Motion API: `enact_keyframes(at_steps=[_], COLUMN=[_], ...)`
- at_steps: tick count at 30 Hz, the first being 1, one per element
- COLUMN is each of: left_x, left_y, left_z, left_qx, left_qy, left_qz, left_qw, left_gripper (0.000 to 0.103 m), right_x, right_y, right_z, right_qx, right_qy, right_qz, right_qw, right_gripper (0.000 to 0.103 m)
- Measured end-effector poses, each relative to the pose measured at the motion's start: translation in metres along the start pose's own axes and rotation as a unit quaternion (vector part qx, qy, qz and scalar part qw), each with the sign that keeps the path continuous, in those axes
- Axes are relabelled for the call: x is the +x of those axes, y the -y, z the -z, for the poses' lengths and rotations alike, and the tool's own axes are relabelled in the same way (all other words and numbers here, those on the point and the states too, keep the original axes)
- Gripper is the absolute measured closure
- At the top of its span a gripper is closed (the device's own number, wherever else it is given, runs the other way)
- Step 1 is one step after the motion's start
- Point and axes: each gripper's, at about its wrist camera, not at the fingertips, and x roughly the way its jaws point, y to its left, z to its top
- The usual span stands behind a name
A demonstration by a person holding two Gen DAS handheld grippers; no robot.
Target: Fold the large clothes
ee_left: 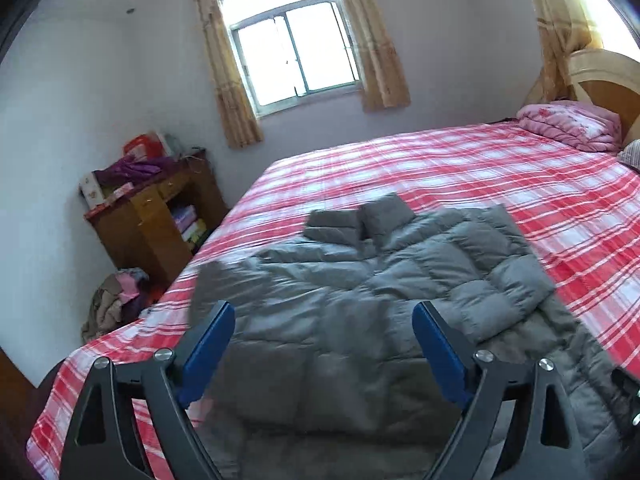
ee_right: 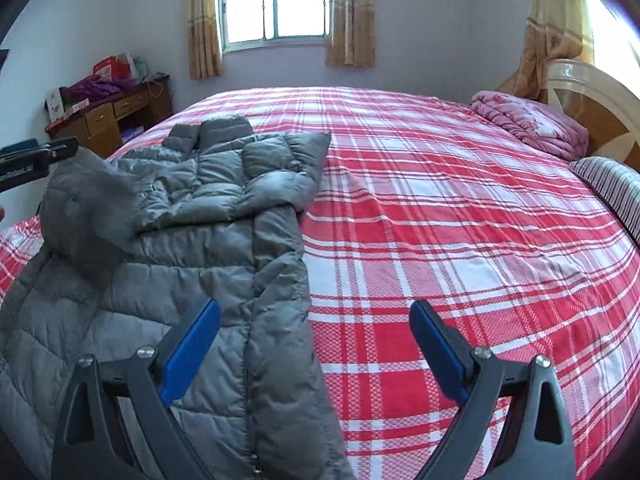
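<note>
Jacket-wise, your grey puffer jacket point(ee_right: 208, 216) is lying on the plaid bed point(ee_right: 460, 240), sleeves folded in. Both your left hand-held gripper point(ee_left: 324, 340) and right hand-held gripper point(ee_right: 314, 340) are hanging wide open, empty. Probably you're wanting both hem corners next, lifting evenly.

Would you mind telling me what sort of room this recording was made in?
Most likely a home bedroom: a large bed with a red plaid sheet, a folded pink quilt by the headboard, and a cluttered wooden desk beside a curtained window.
</note>
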Motion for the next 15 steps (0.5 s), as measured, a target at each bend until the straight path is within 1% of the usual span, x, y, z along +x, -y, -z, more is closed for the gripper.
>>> enact_keyframes(at_steps=[2,4,6,8,11,15], left_x=[-0.002,0.005,0.020,0.034,0.056,0.078], left_y=[-0.026,-0.054,-0.077,-0.098,-0.117,-0.126], left_z=[0.008,0.019,0.036,0.055,0.081,0.107], left_qx=[-0.015,-0.029,-0.040,-0.056,-0.078,-0.089], left_qy=[0.001,-0.013,-0.042,-0.069,-0.107,-0.141], left_qz=[-0.014,-0.038,-0.069,-0.086,-0.108,-0.123], left_qw=[0.9998,0.9988,0.9960,0.9923,0.9854,0.9783], left_gripper=[0.010,0.009,0.009,0.009,0.009,0.009], right_x=[0.000,0.002,0.003,0.003,0.007,0.032], right_y=[-0.003,-0.011,-0.022,-0.038,-0.068,-0.108], right_z=[-0.003,-0.009,-0.015,-0.024,-0.039,-0.058], right_qx=[-0.004,-0.004,-0.003,-0.013,-0.031,-0.040], right_qy=[-0.002,-0.009,-0.014,-0.019,-0.024,-0.045], right_qz=[-0.005,-0.022,-0.043,-0.064,-0.096,-0.136], right_qw=[1.000,1.000,0.999,0.998,0.995,0.989], right_gripper=[0.006,0.006,0.006,0.006,0.006,0.006])
